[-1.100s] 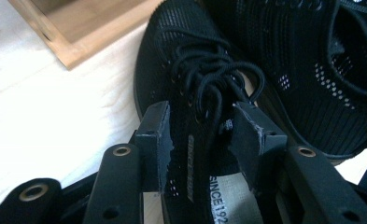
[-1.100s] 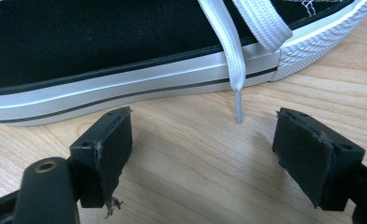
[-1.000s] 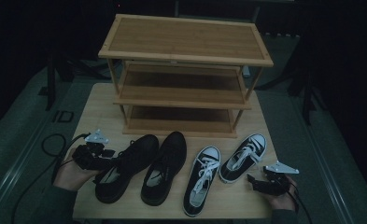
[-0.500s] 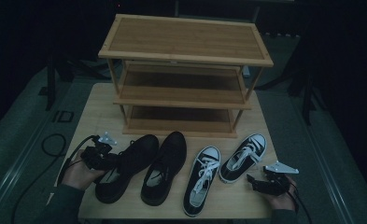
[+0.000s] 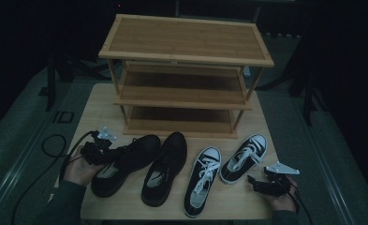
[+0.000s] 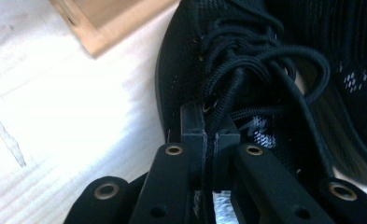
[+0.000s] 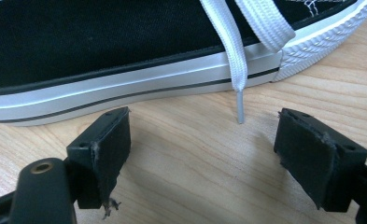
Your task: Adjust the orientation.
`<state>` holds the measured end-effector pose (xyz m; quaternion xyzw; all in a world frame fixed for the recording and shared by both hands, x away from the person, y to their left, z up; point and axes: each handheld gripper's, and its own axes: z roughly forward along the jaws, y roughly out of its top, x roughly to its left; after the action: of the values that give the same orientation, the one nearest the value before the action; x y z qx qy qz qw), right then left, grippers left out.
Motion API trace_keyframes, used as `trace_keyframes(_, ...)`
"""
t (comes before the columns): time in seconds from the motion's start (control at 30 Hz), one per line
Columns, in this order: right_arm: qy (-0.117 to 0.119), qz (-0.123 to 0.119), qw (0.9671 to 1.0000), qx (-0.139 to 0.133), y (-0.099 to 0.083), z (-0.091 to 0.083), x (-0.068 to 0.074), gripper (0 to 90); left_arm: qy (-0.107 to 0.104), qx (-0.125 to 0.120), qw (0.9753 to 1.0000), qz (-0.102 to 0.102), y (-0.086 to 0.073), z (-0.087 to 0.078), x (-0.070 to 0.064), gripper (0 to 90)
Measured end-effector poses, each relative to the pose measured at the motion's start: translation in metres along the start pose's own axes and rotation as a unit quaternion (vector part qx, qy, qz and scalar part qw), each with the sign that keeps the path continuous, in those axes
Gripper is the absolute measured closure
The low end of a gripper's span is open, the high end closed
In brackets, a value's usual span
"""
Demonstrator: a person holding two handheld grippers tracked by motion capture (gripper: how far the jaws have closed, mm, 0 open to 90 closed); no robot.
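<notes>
Two black lace-up shoes (image 5: 125, 161) (image 5: 165, 166) and two black-and-white sneakers (image 5: 202, 180) (image 5: 245, 157) lie side by side on the table in front of a wooden rack (image 5: 186, 70). My left gripper (image 5: 97, 150) sits at the left black shoe's collar. In the left gripper view it (image 6: 210, 126) is shut on that shoe (image 6: 181, 70), pinching a black lace and the eyelet edge. My right gripper (image 5: 256, 183) rests open near the table's front right, just beside the right sneaker (image 7: 125, 46). A white lace tip (image 7: 239, 107) hangs between its jaws (image 7: 204, 140) without touching them.
The three-shelf rack stands at the back of the light wooden table (image 5: 102, 108), and its shelves are bare. A rack foot (image 6: 102, 23) lies close to the left shoe's toe. A black cable (image 5: 55, 145) loops off the table's left edge.
My left gripper has slid a little to the right, onto the left black shoe's collar. The right gripper and all shoes have stayed put.
</notes>
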<state>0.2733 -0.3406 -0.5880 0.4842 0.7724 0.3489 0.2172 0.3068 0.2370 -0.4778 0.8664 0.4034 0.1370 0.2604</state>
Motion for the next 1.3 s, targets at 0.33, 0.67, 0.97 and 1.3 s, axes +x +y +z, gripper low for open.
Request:
trace_keyframes(0.33,0.000,0.000,1.0000,0.000,0.000,0.000,0.000,18.3,0.013,-0.029,0.9992,-0.025,0.008,0.002,0.024,87.8)
trace_keyframes(0.67,0.000,0.000,1.0000,0.000,0.000,0.000,0.000,18.3,0.022,-0.048,0.9980,-0.035,0.012,0.017,0.044,87.7)
trace_keyframes(0.97,0.000,0.000,1.0000,0.000,0.000,0.000,0.000,18.2,0.016,-0.041,0.9986,-0.027,0.011,0.021,0.054,81.9)
trace_keyframes(1.3,0.001,0.000,1.0000,0.000,0.000,0.000,0.000,18.1,0.004,-0.039,0.9980,-0.050,0.006,0.009,0.056,59.2)
